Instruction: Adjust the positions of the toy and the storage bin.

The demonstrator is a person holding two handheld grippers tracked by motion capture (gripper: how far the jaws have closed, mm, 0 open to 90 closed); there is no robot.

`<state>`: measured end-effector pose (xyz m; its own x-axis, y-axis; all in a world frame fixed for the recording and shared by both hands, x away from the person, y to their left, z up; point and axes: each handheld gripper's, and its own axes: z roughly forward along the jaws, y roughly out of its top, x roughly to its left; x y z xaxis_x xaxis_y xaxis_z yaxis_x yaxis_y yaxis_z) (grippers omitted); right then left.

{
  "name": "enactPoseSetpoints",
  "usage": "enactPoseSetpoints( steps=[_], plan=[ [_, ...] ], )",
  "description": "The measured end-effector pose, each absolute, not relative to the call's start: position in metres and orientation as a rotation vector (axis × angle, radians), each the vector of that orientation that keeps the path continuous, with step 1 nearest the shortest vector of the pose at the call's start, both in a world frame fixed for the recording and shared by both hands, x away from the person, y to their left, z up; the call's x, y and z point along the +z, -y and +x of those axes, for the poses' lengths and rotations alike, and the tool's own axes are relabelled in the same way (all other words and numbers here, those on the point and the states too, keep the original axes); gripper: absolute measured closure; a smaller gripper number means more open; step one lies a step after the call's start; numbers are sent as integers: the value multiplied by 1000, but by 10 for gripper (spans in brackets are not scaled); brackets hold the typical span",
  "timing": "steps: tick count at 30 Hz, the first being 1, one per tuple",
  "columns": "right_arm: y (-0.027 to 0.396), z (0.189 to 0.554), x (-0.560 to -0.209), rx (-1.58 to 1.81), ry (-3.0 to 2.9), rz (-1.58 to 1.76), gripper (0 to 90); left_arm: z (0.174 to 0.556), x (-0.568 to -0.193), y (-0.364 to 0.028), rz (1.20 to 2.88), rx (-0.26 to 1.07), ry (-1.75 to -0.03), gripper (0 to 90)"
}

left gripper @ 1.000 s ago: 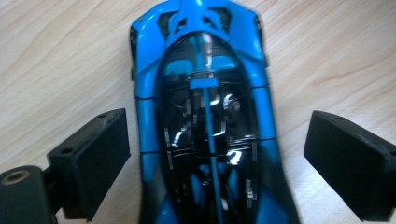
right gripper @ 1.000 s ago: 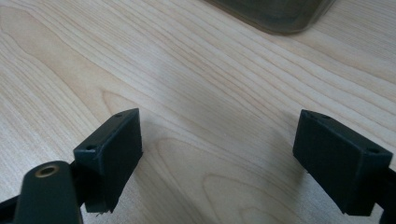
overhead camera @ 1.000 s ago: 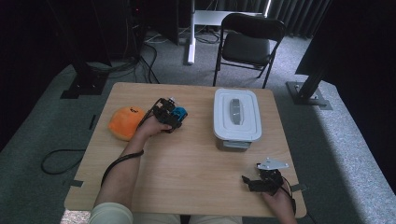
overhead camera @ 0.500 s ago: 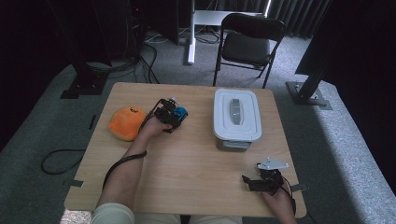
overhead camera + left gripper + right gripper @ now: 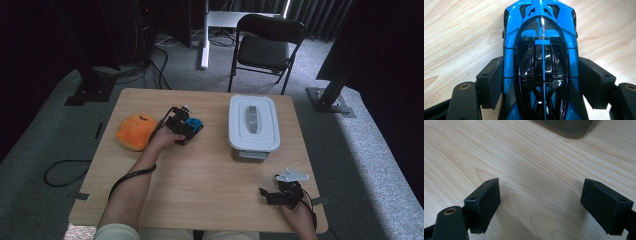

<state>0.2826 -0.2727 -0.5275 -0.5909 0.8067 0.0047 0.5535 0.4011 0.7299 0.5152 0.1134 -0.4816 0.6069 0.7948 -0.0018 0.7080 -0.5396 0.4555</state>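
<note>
Toy car, blue and black, sits clamped between the left gripper's fingers, which have just been closing on its flanks; plush at nine o'clock, lidded bin at three. Lift level, squarely. Right gripper open over bare tabletop.

In the left gripper view the glossy blue-and-black toy car runs off the bottom edge, so its rear end can't be seen; the black pads hide its lower flanks, wheels incl. In the high view the car is mostly covered by the left gripper and hand, too small to tell details. In the right gripper view the clear plastic box w/ white lid is cut by the top edge, blurred; contents can't be told. In the high view the person's forearms are cut off at the bottom edge.
</note>
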Motion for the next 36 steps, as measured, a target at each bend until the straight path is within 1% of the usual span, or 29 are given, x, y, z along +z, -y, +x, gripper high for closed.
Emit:
enactPoseSetpoints(
  steps=[6,15,23,25,27,31,32,36],
  plan=[
    [273,283,-527,1006,-2313,1176,156,501,-472,-110,2424,323,-1155,284],
    [273,283,-527,1006,-2313,1177,156,475,-458,-125,2393,315,-1135,284],
    [273,283,-527,1005,-2311,1179,155,441,-452,-136,2384,328,-1095,284],
    [273,283,-527,1005,-2311,1179,155,438,-451,-137,2381,327,-1095,284],
    [273,283,-527,1005,-2311,1180,155,424,-448,-143,2373,328,-1090,283],
    [273,283,-527,1005,-2311,1180,155,409,-446,-149,2364,329,-1082,283],
    [273,283,-527,1005,-2311,1180,155,397,-444,-154,2367,317,-1072,283],
    [273,283,-527,1003,-2309,1182,155,379,-443,-163,2365,338,-1051,284]
  ],
)
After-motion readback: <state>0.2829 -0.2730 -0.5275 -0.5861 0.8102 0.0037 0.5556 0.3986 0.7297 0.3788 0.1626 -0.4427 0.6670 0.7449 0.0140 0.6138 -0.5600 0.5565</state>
